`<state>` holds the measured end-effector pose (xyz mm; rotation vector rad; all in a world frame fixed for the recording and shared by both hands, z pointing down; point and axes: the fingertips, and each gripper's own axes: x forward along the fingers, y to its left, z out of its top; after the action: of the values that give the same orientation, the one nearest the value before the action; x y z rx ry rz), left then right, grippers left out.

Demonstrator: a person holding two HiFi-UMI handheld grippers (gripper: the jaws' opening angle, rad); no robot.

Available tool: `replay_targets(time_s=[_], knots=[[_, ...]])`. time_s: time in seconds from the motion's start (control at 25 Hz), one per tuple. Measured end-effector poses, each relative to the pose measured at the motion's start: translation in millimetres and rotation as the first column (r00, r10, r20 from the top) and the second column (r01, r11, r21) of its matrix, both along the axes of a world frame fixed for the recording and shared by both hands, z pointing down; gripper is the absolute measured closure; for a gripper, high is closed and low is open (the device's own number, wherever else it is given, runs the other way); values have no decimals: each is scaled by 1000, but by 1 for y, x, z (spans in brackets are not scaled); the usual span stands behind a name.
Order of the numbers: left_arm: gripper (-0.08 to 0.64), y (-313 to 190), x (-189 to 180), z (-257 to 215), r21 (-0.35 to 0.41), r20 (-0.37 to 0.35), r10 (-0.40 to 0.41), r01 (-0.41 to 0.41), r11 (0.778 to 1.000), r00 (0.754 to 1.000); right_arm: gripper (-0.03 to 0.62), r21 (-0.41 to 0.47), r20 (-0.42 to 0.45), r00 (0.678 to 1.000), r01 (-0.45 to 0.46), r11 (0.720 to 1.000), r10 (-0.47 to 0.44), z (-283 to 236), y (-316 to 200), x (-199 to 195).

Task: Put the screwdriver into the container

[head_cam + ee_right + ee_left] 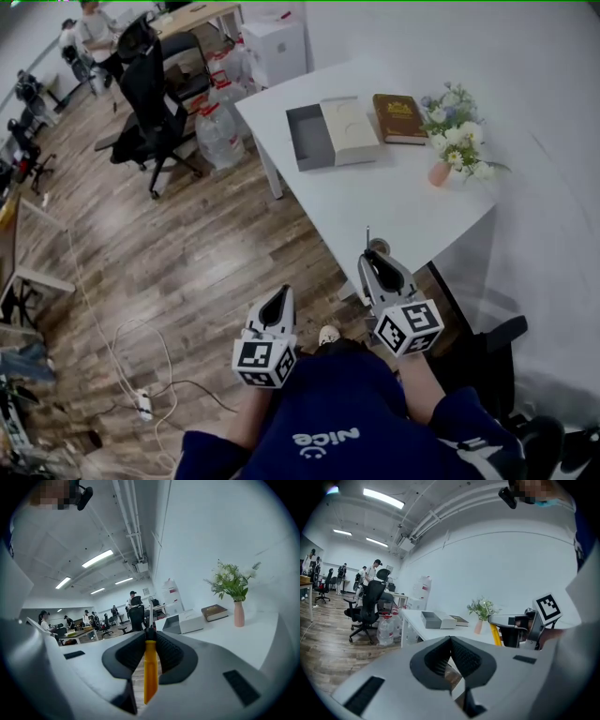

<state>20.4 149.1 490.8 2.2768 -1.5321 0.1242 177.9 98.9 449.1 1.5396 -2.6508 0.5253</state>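
- On the far left I see a black office chair (155, 103) with a mesh back standing on the wood-plank floor (187, 253). Clear plastic water bottles (220, 136) stand just beside it, near the corner of the surface.
- The left hand-held gripper (279, 294) is held over the floor, in front of the surface's near edge. Its ribbed black pads meet at the tips and there is nothing between them.
- The container (309, 141) is a shallow grey rectangular tray, open on top and bare inside. It lies on the far part of the white, smooth surface (394, 211). A white box (350, 131) with a round shape pressed into its top touches its right side.
- The right hand-held gripper (374, 259) is closed on the screwdriver (150, 667), pads pressed against the smooth yellow handle. The tool's long axis runs along the jaws: the handle lies back towards me and the thin metal shaft points forward past the fingertips, over the near edge of the surface. It is well apart from the container.
- A brown hardcover book (400, 117) lies flat to the right of the white box.
- Furthest right is a small pink vase (439, 173) holding white flowers and green leaves.
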Motion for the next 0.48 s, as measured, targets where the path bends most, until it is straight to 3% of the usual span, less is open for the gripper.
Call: replay_targets(time_s=[0.48], knots=[[543, -58, 26, 2, -11, 1, 35, -35, 999, 999, 503, 41, 62, 994, -94, 995, 91, -35, -51, 57]])
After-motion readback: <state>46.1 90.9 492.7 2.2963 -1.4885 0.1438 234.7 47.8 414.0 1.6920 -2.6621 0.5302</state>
